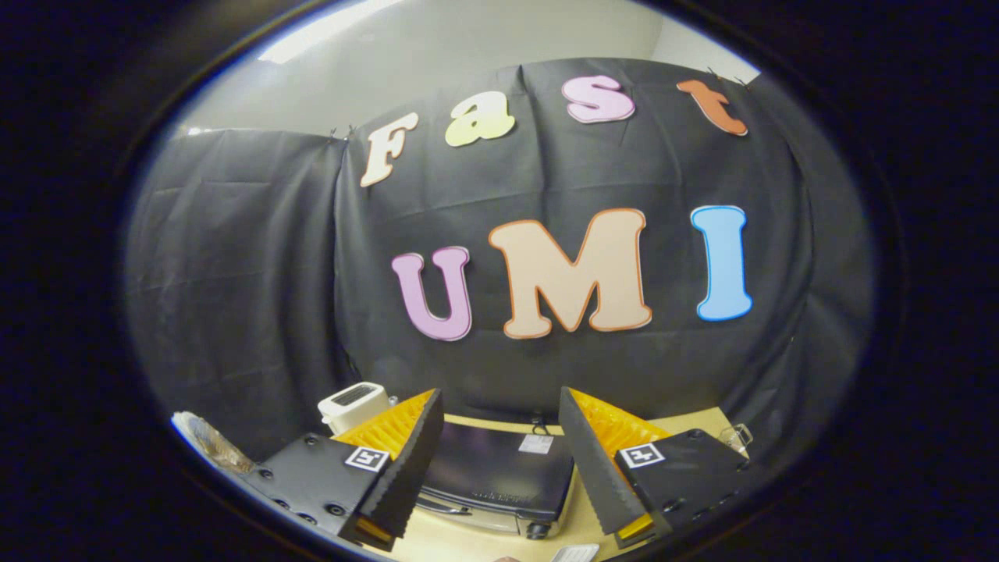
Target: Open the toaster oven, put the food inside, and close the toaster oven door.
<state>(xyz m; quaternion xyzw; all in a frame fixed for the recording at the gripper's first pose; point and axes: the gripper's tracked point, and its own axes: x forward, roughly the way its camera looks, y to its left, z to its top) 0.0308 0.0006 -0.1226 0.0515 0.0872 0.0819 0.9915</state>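
Observation:
The toaster oven [499, 472] stands on the wooden table [695, 425], seen from above between and below my two fingers. Its top is black, and a silver front edge with a handle [445, 506] and a dark knob [535, 531] faces me. Whether its door is open or shut cannot be made out from this angle. My gripper [499, 398] hangs high above it, open, with nothing between the orange-and-black fingers [406, 445]. A plate [209, 441] carrying something brownish, likely the food, lies beyond the left finger.
A small white toaster [353, 404] stands behind the left finger, near the black cloth wall. A small clear object [738, 435] sits at the table's far right corner. A white scrap [576, 553] lies on the table in front of the oven.

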